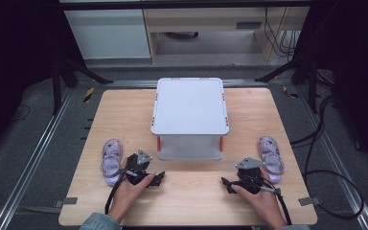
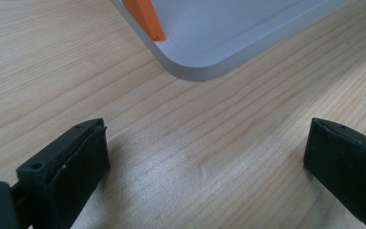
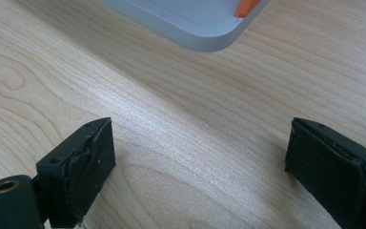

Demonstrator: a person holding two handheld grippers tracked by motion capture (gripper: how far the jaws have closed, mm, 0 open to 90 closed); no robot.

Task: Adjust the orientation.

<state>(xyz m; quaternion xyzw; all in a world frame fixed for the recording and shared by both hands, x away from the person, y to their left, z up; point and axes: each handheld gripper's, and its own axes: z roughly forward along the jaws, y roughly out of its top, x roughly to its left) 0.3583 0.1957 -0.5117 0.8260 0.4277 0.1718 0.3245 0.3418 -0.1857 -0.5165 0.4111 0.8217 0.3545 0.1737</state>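
L tongs point(image 1: 157, 179) by L sandal point(image 1: 111, 160), R tongs point(image 1: 226, 185) near R sandal point(image 1: 270, 157).

Two small lilac sandals lie flat on the worktop, soles down, one at each side of the grey two-tier shelf point(image 1: 190, 120) that stands at the middle. The left sandal point(image 1: 110, 161) rests off the shelf's front left corner, well apart from it, its length running front to back. The right sandal point(image 1: 271, 158) lies off the front right corner, likewise apart and angled slightly. Each shows open straps across the top (small pale decorations on them are too blurred to make out).
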